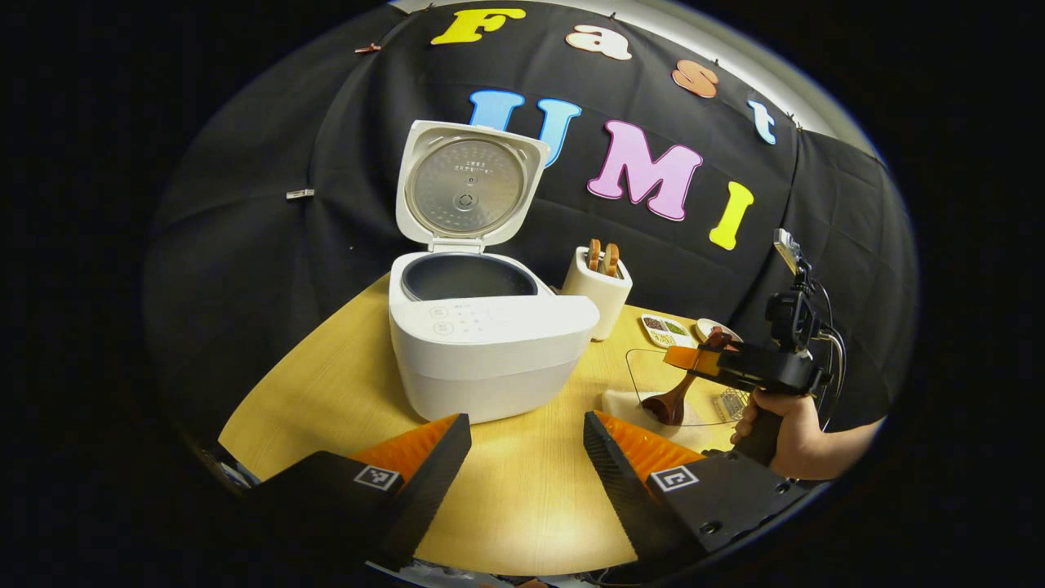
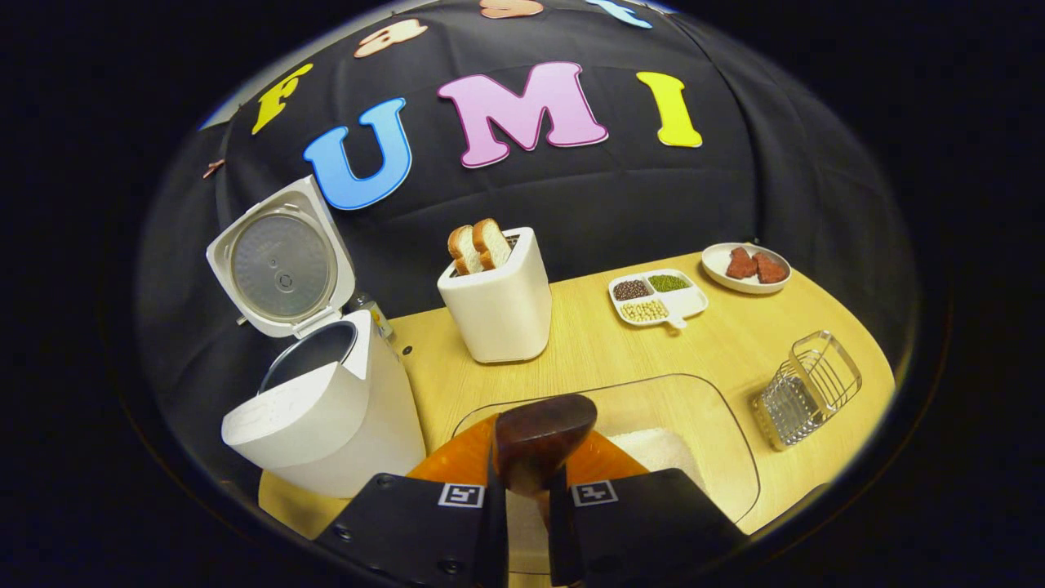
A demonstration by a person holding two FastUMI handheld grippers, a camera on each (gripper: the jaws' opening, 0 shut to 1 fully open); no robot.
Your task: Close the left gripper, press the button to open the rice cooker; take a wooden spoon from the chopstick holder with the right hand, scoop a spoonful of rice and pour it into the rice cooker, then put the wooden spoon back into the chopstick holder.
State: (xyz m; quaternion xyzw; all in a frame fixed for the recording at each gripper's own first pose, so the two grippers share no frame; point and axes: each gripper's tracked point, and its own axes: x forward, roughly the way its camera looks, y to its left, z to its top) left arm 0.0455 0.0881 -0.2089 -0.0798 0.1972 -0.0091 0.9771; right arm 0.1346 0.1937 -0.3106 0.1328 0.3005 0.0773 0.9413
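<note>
Rice cooker (image 1: 490, 343) on the worktop (image 1: 522, 498), lid up. Left hand-held gripper (image 1: 526, 457) released, fingers spread, just in front of the cooker. Right hand-held gripper (image 2: 522, 490) clenched on the wooden spoon (image 2: 543, 437), bowl over rice in the clear tray (image 2: 718, 425) right of the cooker. Chopstick holder (image 2: 498, 306) behind the tray.

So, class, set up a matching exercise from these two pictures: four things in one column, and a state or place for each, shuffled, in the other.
Things:
1. rice cooker
2. wooden spoon
3. left gripper
4. wire basket

States:
a. gripped between two fingers
b. lid up
c. fingers apart, holding nothing
d. lying on the table near its edge

Pairs: 1-b, 2-a, 3-c, 4-d
</note>
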